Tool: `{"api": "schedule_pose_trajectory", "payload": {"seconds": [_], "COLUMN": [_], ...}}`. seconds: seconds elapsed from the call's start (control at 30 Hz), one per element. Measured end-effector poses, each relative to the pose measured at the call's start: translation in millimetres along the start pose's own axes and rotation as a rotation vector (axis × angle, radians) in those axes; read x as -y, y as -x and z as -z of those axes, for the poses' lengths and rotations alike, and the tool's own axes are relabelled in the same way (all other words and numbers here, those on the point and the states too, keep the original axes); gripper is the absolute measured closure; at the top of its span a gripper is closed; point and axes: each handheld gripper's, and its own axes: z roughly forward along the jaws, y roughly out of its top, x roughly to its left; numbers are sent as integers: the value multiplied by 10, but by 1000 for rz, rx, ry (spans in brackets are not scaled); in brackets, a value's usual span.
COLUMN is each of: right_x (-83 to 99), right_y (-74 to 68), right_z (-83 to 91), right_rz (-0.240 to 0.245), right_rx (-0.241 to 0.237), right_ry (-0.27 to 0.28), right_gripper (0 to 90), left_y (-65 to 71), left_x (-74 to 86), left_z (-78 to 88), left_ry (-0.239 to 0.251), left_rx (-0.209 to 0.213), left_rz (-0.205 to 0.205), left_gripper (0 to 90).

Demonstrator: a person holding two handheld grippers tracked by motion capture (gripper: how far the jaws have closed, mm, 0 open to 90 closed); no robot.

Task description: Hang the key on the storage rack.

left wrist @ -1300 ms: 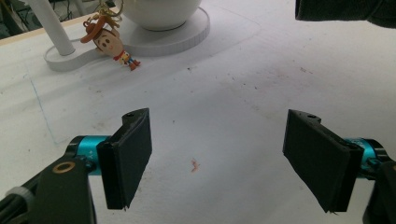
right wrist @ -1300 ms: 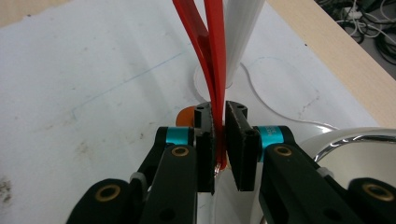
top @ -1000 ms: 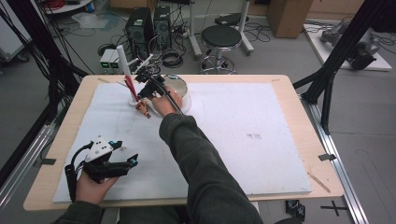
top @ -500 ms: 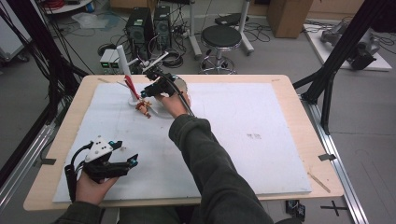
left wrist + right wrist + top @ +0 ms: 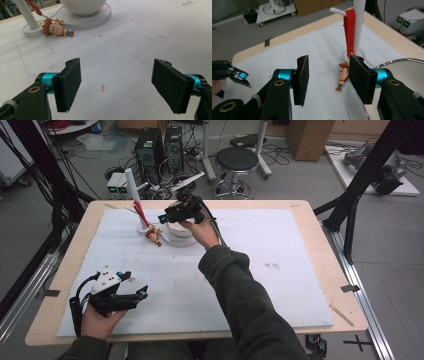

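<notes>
the right gripper has lifted off the cowboy toy beside the white bowl, fingers just opening, empty; left gripper fingers open.

Right gripper: lifted off the cowboy figure and drew back to the right, now held above the white bowl.
Right gripper jaws: have just been opening, with nothing between them.
Cowboy figure: no longer in the grip, lying free on the mat at the foot of the white post, hanging from the red strap.
</notes>
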Motion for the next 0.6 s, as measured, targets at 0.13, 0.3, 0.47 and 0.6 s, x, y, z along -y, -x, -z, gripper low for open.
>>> {"api": "schedule_pose_trajectory", "payload": {"seconds": [0.13, 0.3, 0.47, 0.6], "right_x": [111, 270, 421, 473], "right_y": [44, 44, 69, 82], "right_z": [154, 351, 513, 605], "right_rz": [-31, -31, -56, -64], "right_rx": [-19, -1, 10, -5], "right_ry": [15, 67, 93, 75], "right_gripper": [423, 372, 321, 288], "left_y": [-6, -3, -2, -4], "left_x": [4, 8, 16, 16], "left_z": [0, -21, -13, 3], "left_ry": [-2, -5, -12, -12], "left_rx": [-3, 1, -1, -7], "left_rz": [9, 11, 7, 3], "left_gripper": [241, 241, 241, 241]}}
